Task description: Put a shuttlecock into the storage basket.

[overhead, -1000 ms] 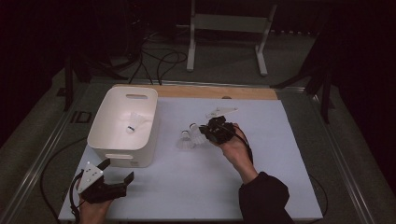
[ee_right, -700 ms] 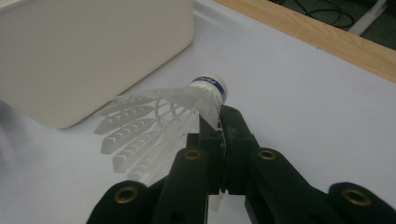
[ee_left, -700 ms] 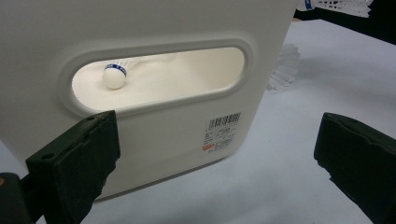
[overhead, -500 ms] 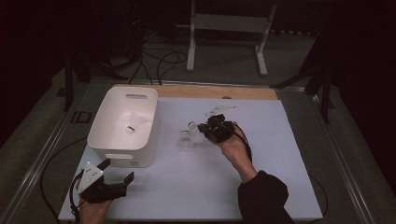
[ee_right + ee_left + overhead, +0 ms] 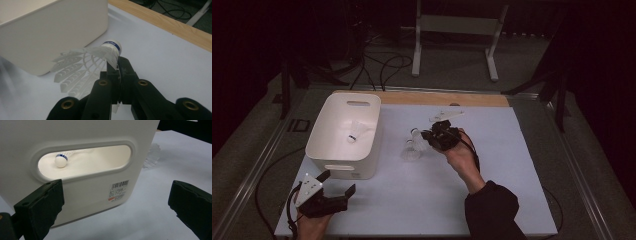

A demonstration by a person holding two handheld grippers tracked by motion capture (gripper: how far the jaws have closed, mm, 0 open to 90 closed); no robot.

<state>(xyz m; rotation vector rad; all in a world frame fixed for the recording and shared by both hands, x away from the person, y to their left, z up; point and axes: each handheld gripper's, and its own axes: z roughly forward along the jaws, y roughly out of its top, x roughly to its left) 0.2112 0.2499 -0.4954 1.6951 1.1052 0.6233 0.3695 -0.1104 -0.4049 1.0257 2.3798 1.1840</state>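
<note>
Beside the white bin (image 5: 343,150), the right gripper (image 5: 117,65) pinches 1 shuttlecock (image 5: 87,65) above the tabletop (image 5: 422,200). Another shuttlecock (image 5: 353,134) lies inside already. The left gripper (image 5: 337,184) waits, fingers spread wide, holding nothing.

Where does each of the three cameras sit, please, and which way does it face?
High view: above the person's side, looking forward and down on the table; both hands, the left tongs and the right tongs show.
Left gripper view: rides the left tongs, facing the white bin and its handle slot; two spread black jaws show.
Right gripper view: rides the right tongs, facing the shuttlecock they pinch.
Shared: the left gripper view and high view both show the shuttlecock in the bin.
</note>
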